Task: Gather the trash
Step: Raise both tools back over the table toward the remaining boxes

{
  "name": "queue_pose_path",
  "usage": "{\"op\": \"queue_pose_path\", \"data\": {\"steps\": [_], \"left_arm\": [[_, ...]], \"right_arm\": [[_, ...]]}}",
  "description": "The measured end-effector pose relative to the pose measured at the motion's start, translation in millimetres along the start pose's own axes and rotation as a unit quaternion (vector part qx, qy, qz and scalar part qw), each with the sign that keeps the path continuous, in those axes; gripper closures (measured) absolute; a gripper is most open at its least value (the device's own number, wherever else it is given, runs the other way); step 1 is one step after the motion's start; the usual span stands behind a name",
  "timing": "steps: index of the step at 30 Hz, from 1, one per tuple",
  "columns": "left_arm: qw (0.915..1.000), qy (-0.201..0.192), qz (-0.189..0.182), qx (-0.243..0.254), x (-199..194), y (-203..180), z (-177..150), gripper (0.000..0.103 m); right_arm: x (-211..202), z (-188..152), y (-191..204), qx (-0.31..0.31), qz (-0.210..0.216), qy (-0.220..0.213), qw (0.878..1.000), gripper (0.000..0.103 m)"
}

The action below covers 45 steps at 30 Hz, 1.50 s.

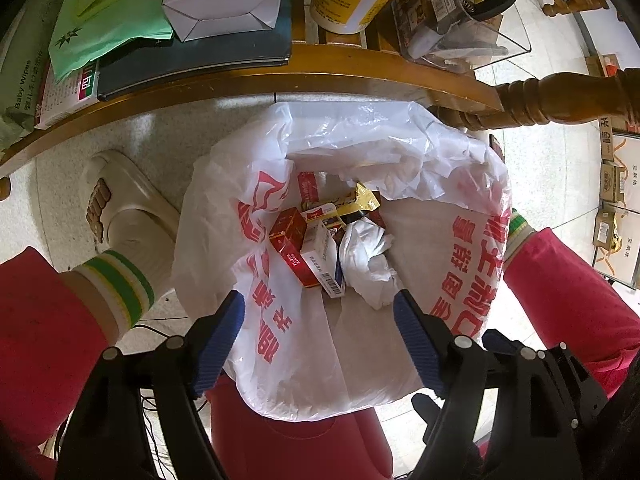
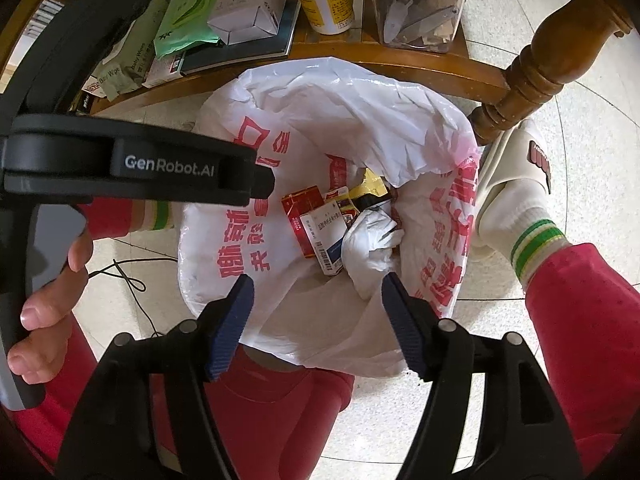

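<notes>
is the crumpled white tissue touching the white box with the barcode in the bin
Touching. In the right wrist view the crumpled white tissue presses against the edge of the white barcoded box, with no gap; the left wrist view agrees.

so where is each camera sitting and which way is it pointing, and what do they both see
Left wrist: on the left hand-held gripper, looking down into the bag-lined bin below the table edge; open blue fingers, red trouser legs and a slippered foot show.
Right wrist: on the right hand-held gripper, looking down the same way; open fingers, the other gripper's body held in a bare hand, and a slippered foot show.
Shared: the bin's red carton, crumpled white tissue, and the table.
</notes>
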<state>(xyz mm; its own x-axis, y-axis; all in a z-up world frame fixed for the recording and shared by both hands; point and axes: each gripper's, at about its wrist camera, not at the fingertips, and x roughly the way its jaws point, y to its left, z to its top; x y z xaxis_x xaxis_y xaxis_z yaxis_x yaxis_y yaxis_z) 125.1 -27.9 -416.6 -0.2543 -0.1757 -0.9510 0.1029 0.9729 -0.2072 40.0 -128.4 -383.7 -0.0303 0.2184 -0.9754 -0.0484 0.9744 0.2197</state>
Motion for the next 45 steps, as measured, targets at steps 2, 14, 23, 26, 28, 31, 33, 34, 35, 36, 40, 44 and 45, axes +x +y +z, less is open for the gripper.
{"op": "queue_pose_path", "data": {"steps": [2, 14, 23, 26, 28, 31, 33, 34, 35, 36, 40, 44, 45], "left_arm": [[1.0000, -0.001, 0.000, 0.000, -0.6, -0.2, -0.6, 0.028], [0.9980, -0.049, 0.035, 0.019, -46.0, -2.8, -29.8, 0.027], [0.9632, -0.162, 0.107, 0.186, -181.9, -23.6, -106.5, 0.018], [0.9324, -0.207, 0.145, 0.259, -247.4, -27.3, -124.5, 0.012], [0.9122, -0.220, 0.150, 0.311, -286.6, -30.1, -130.6, 0.009], [0.8707, -0.230, 0.171, 0.400, -345.1, -36.9, -135.1, 0.008], [0.8460, -0.225, 0.181, 0.448, -370.3, -42.0, -135.2, 0.008], [0.8304, -0.225, 0.191, 0.473, -382.7, -45.0, -135.3, 0.008], [0.8194, -0.225, 0.199, 0.488, -389.6, -48.9, -136.3, 0.008], [0.8089, -0.221, 0.205, 0.505, -397.5, -52.4, -135.4, 0.008], [0.7828, -0.193, 0.190, 0.560, -423.2, -63.9, -131.6, 0.008], [0.7732, -0.160, 0.161, 0.592, -430.5, -67.6, -121.6, 0.008], [0.7702, -0.155, 0.162, 0.597, -430.1, -66.4, -117.2, 0.008]], "right_arm": [[0.0, 0.1, 0.1, -0.001, 0.000, 0.000, 1.000, 0.038], [-45.6, -12.5, 10.2, -0.017, 0.006, -0.041, 0.999, 0.037], [-203.7, -19.9, 18.1, -0.090, 0.013, -0.147, 0.985, 0.020], [-263.6, -11.9, 26.3, -0.125, -0.009, -0.182, 0.975, 0.015], [-298.1, -5.6, 34.2, -0.151, -0.017, -0.199, 0.968, 0.014], [-346.9, 6.1, 45.7, -0.179, -0.009, -0.215, 0.960, 0.012], [-374.4, 15.9, 51.9, -0.192, -0.004, -0.218, 0.957, 0.011], [-386.1, 20.0, 54.1, -0.199, -0.004, -0.220, 0.955, 0.011], [-399.0, 25.1, 58.5, -0.208, -0.004, -0.221, 0.953, 0.011], [-407.7, 30.2, 60.9, -0.213, -0.006, -0.221, 0.952, 0.011], [-438.4, 48.6, 73.2, -0.227, -0.017, -0.222, 0.948, 0.011], [-456.2, 69.8, 84.5, -0.246, -0.033, -0.218, 0.944, 0.011], [-456.8, 73.5, 85.9, -0.250, -0.037, -0.216, 0.943, 0.011]]}}
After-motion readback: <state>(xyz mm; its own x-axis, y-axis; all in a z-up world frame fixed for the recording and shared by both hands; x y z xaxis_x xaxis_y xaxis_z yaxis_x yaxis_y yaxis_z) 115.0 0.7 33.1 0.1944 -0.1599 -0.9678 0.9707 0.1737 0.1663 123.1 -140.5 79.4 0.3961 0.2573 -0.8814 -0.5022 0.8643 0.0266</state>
